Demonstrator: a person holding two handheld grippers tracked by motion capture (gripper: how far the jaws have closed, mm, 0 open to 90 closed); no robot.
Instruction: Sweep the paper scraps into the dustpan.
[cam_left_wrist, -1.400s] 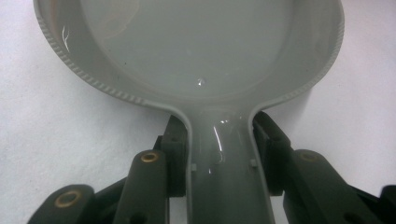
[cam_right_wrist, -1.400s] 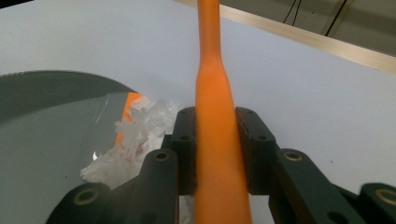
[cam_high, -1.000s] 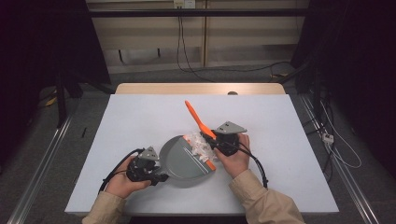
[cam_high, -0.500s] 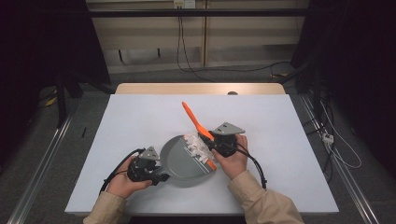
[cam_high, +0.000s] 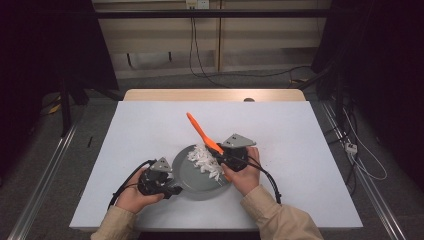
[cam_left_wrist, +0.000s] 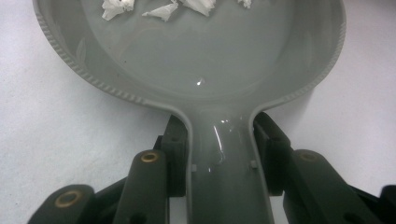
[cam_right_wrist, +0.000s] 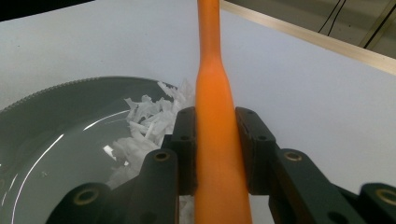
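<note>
While clamped on the pan (cam_left_wrist: 224, 182) handle, left gripper (cam_high: 159, 181) steadied it mid-table; right gripper (cam_high: 231, 159), clamped on the orange tool (cam_right_wrist: 215, 154), probably stirred shreds (cam_high: 206, 161). Next: sweep gently inward, off the rim.

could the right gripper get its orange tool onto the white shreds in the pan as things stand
Probably yes: the right gripper grips the orange tool right beside the white shreds, nothing lies between, and the left gripper clamps the pan handle.

A white tabletop (cam_high: 150, 135) sits on a light wooden table edge (cam_high: 215, 95) at the far side. Grey floor (cam_high: 45, 165) spreads around it, with metal rails (cam_high: 45, 175) along both sides. Cables (cam_high: 235, 75) trail across the floor beyond (the corners are very dark), below a pale wall panel (cam_high: 160, 35).
</note>
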